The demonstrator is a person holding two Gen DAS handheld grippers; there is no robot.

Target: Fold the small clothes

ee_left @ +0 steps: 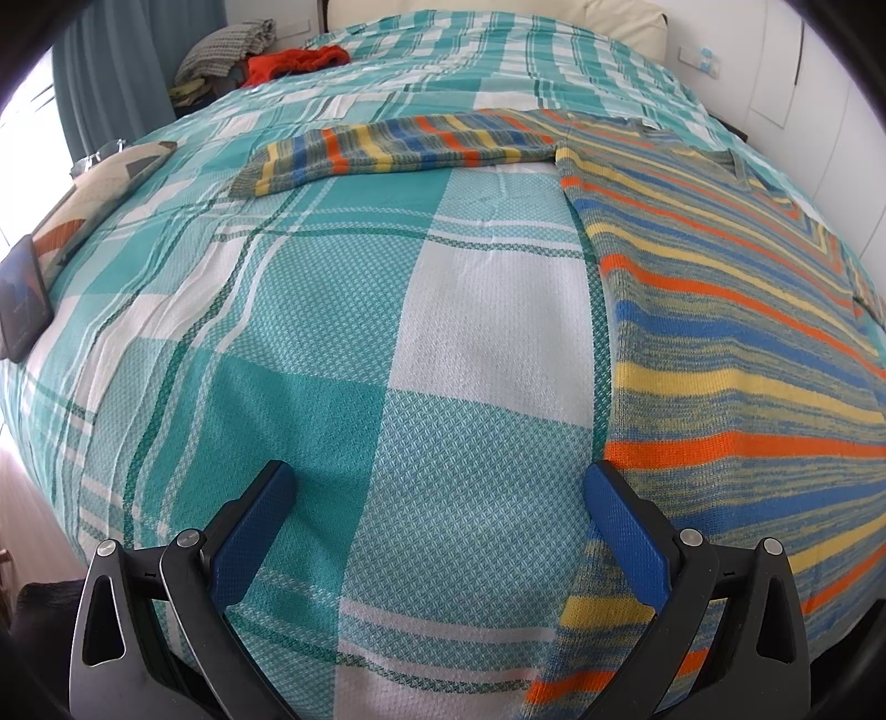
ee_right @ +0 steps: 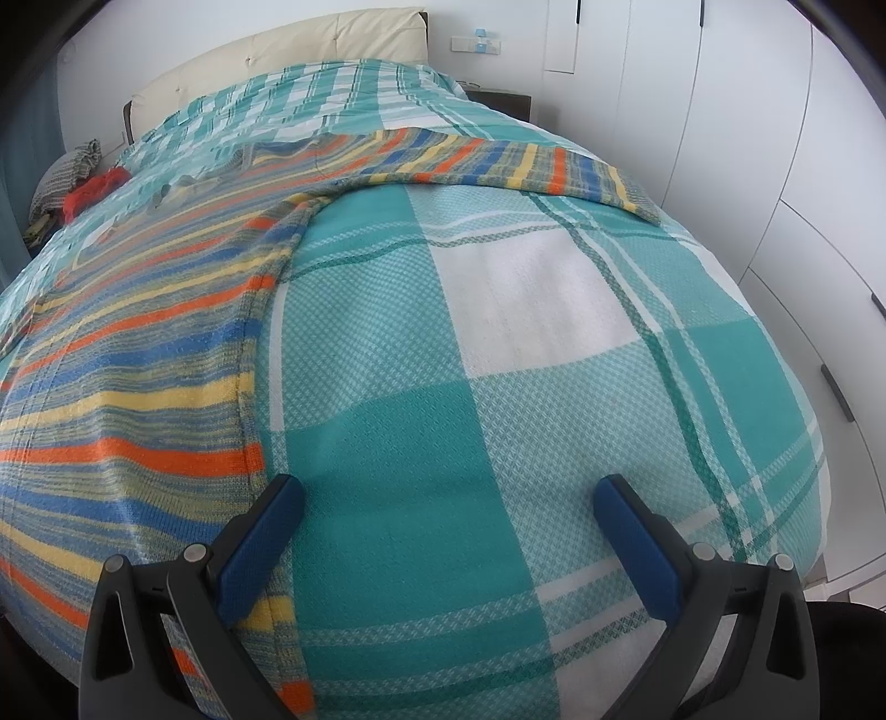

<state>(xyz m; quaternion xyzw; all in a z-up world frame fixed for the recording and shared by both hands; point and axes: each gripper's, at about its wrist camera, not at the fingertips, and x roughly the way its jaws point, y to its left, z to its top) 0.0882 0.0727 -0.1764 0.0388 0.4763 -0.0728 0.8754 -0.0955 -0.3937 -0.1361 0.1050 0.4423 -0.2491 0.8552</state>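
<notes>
**Both tongs spread above a striped sweater on the bed**

Blue-padded left tongs [ee_left: 440,473] sit nearest the lens, spread wide with nothing between them; the pad on the sweater's side overlaps its hem edge. Likewise the right tongs [ee_right: 448,490] are spread and hold nothing, one pad just beside the sweater's opposite side seam.

Between the two lies the sweater [ee_left: 736,332], flat on the bed [ee_left: 343,310], a knit of orange, yellow and blue stripes with a V neck. One sleeve [ee_left: 387,152] stretches straight out from the sweater's shoulder, the other sleeve [ee_right: 520,166] likewise on the far side.

Beneath the sweater the bedspread is a woven, waffle-textured plaid in teal and white. Beyond the sweater stands a cream padded headboard [ee_right: 310,39]. Well apart from the sweater, at the bed's far corner, lie a red garment [ee_left: 299,58] and a grey folded pile [ee_left: 230,47]. White cupboard doors [ee_right: 775,166] line the wall beside the bed.
</notes>
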